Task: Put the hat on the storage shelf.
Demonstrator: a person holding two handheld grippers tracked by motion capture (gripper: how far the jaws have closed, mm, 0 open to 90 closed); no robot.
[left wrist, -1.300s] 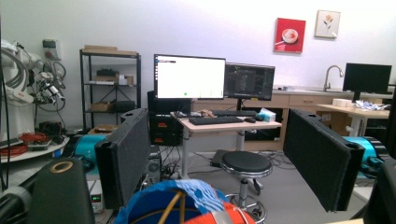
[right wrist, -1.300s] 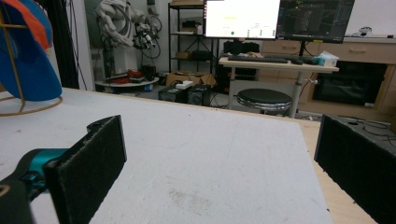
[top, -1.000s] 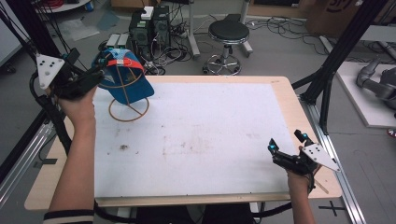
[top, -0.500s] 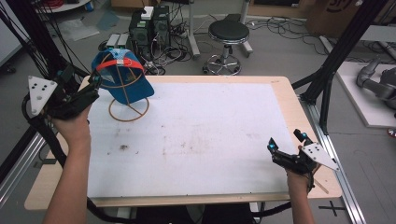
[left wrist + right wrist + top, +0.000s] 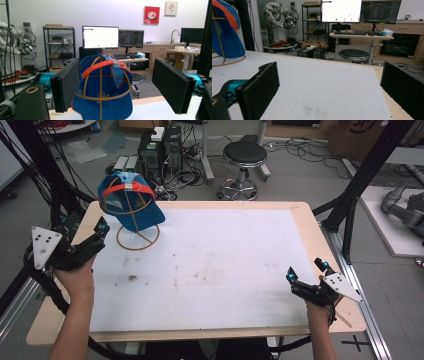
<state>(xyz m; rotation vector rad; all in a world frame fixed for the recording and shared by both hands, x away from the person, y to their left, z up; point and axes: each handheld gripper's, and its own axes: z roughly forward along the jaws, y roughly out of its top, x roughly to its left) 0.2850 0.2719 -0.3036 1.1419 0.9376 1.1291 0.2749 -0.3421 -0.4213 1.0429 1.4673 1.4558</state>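
Observation:
A blue cap (image 5: 131,202) with an orange band sits on a gold wire stand (image 5: 138,239) at the table's far left. My left gripper (image 5: 95,232) is held just left of the stand and nearer to me, with its jaws wide open and pointing at the cap. In the left gripper view the cap (image 5: 102,100) appears between the two pads, farther off and untouched, and the left gripper (image 5: 117,75) holds nothing. My right gripper (image 5: 306,271) rests open at the near right corner. In the right gripper view, the right gripper (image 5: 329,82) is empty and the cap (image 5: 227,32) is far to the left.
The white mat (image 5: 215,265) covers the wooden table (image 5: 305,220). Behind the table stand a round stool (image 5: 244,155) and computer boxes with cables (image 5: 160,150). Black frame posts (image 5: 360,185) rise at the right and left sides.
My left gripper has drawn back from beside the cap, toward me and down to the table's left edge. The cap stays on its stand. The right gripper has not moved.

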